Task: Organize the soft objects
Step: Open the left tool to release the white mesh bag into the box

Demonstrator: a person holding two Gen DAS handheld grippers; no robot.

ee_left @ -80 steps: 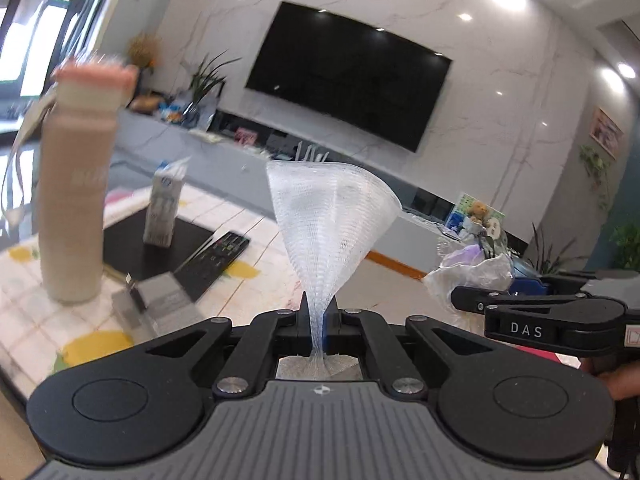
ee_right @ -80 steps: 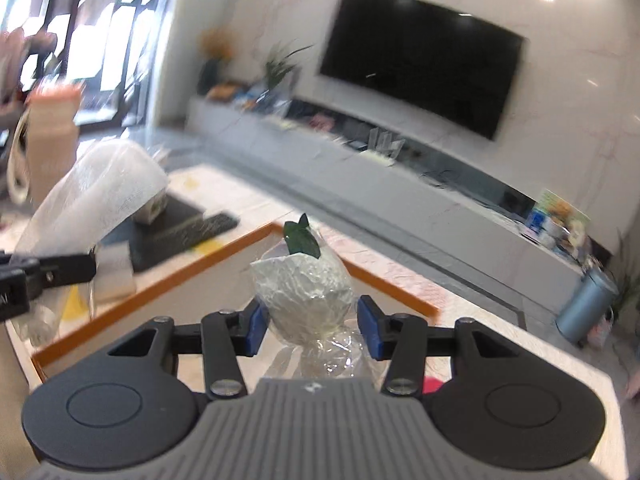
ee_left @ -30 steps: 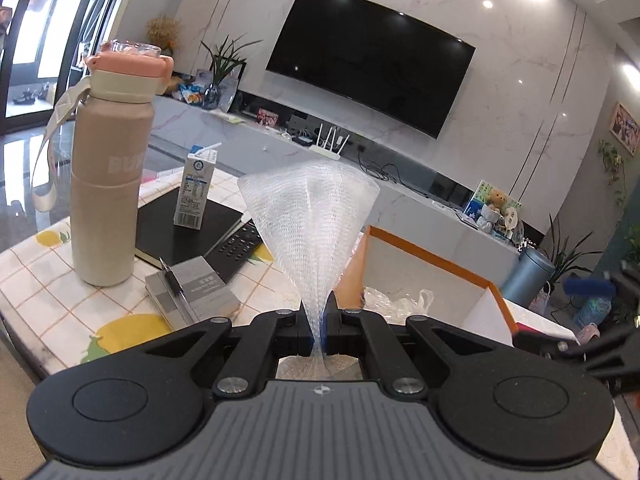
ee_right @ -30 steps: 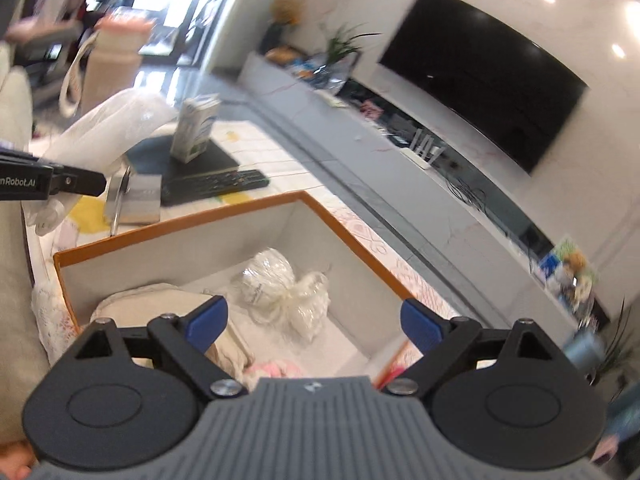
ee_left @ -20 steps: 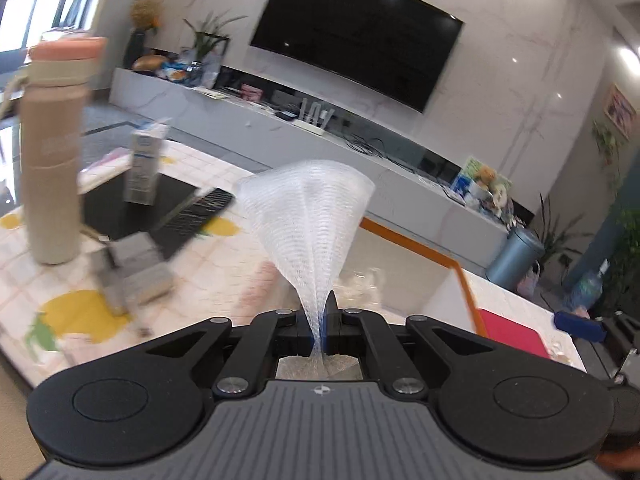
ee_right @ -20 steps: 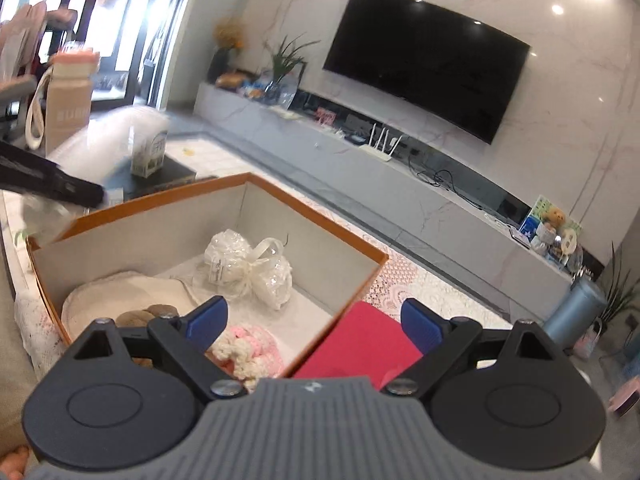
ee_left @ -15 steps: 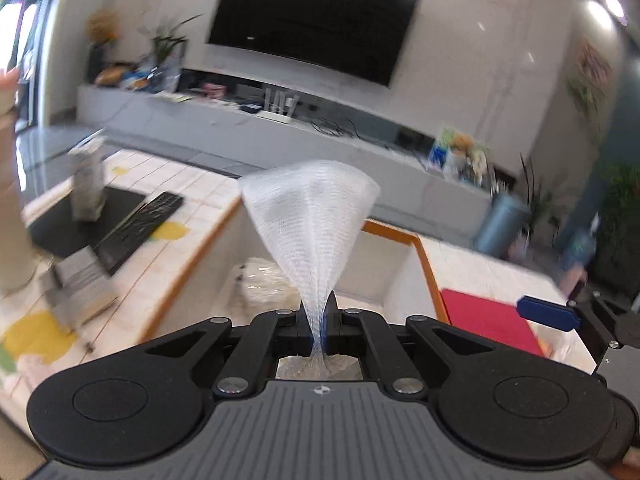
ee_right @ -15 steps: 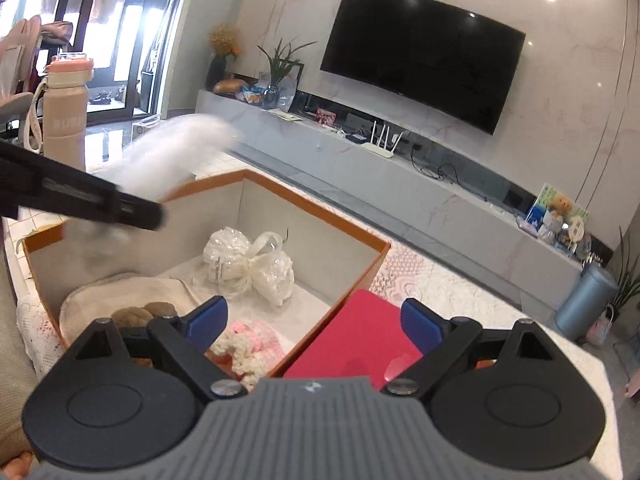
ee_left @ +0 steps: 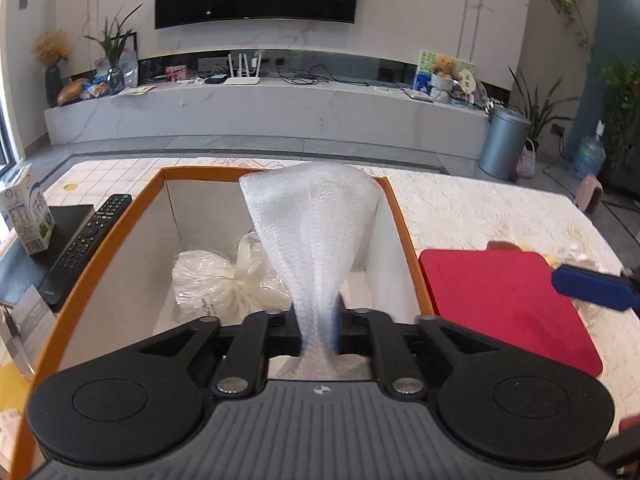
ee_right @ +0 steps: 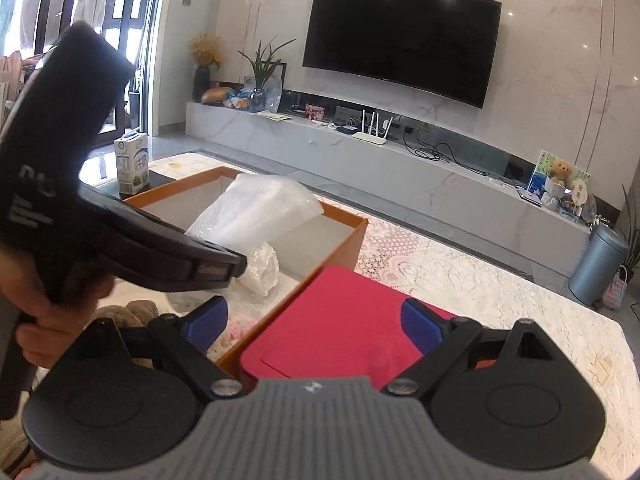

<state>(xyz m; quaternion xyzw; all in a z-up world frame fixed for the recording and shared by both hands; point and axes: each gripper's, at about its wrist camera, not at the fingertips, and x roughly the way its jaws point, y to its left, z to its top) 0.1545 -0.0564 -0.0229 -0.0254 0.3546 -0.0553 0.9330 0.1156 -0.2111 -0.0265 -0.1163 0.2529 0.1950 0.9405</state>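
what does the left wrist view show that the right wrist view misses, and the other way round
Only the left wrist view shows the black remote control and the tied plastic bag on the box floor. Only the right wrist view shows the pink fluffy item and the brown plush in the box. Both show the white foam net pinched in the left tool, the orange-rimmed box, red lid and milk carton.

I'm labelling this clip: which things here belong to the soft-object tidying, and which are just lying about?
Job:
- white foam net, pinched in the left claw
- orange box
- tied plastic bag inside it
- open right claw

Lying about:
- remote
- milk carton
- red mat
- TV
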